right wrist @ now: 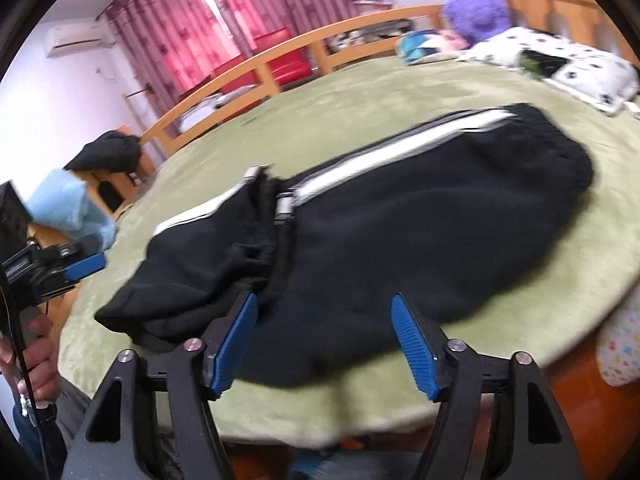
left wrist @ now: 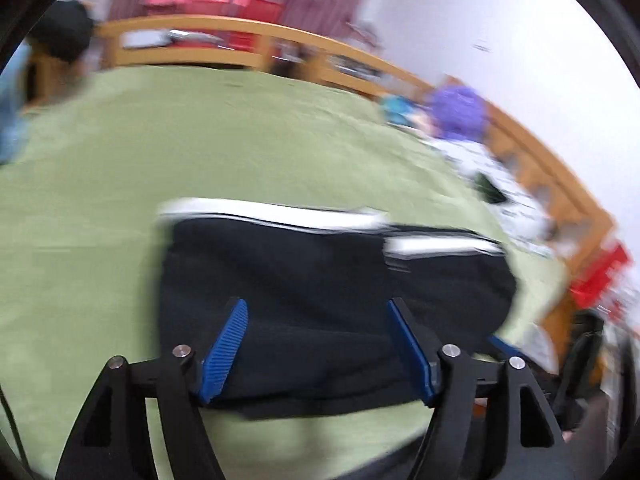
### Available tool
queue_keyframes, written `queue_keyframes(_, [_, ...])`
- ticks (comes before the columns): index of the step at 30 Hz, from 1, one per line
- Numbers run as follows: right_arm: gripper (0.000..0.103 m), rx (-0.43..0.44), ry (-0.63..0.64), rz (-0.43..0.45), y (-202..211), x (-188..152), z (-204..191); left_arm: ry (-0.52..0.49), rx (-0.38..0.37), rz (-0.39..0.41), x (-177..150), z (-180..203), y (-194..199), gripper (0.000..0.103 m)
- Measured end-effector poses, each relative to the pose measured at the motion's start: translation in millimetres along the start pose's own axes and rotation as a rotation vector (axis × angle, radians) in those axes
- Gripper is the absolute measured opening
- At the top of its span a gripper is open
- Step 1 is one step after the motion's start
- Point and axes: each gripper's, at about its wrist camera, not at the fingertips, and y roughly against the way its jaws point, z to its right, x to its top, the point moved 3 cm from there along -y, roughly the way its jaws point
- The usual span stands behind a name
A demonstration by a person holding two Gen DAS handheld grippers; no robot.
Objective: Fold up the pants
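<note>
Black pants with a white side stripe lie folded over on the green bedspread; the leg ends rest on top at the left. In the left wrist view the pants lie just ahead. My left gripper is open and empty above their near edge. My right gripper is open and empty above the near edge too. The left gripper also shows at the far left of the right wrist view, off the pants.
A wooden bed frame rims the far side. A spotted pillow, a purple plush toy and a teal item lie at the head end. A light blue cloth and dark clothing sit at the left.
</note>
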Motion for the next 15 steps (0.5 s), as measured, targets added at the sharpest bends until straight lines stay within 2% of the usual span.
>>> queue_keyframes(2, [0.071,0.048,-0.012,-0.021,-19.5,6.5,-13.6,0.003,0.114,0.013,-1.8,-32.2,9.2,0.07])
queue_keyframes(4, [0.074,0.078,-0.039,-0.036,-36.3,11.7,-23.4,0.026,0.173,-0.007,-9.7,-60.5,9.9,0.07])
queue_keyframes(6, [0.076,0.08,-0.079,-0.056,-57.0,19.3,-28.4,0.058,0.187,-0.039,-15.0,-79.4,3.7,0.07])
queue_keyframes(7, [0.079,0.054,-0.094,-0.089,-71.6,21.4,-29.8,0.079,0.182,-0.052,-20.0,-88.4,1.4,0.07])
queue_keyframes(8, [0.079,0.033,-0.102,-0.135,-87.6,22.3,-30.7,0.099,0.174,-0.059,-24.4,-94.9,-0.5,0.07])
queue_keyframes(10, [0.076,0.045,-0.118,-0.196,-111.3,19.5,-35.1,0.111,0.145,-0.064,-30.1,-100.9,-5.0,0.07])
queue_keyframes(12, [0.066,0.031,-0.089,-0.227,-123.2,15.6,-45.6,0.079,0.126,-0.103,-42.0,-101.3,-7.4,0.07])
queue_keyframes(13, [0.057,0.008,-0.043,-0.235,-126.1,15.4,-53.6,0.046,0.13,-0.136,-49.6,-100.1,-13.4,0.07])
queue_keyframes(14, [0.041,-0.008,-0.007,-0.234,-126.6,16.1,-59.6,0.029,0.143,-0.143,-52.1,-96.6,-19.2,0.07])
queue_keyframes(15, [0.031,0.013,-0.003,-0.23,-124.6,19.6,-64.4,0.021,0.153,-0.133,-57.8,-94.3,-20.2,0.07])
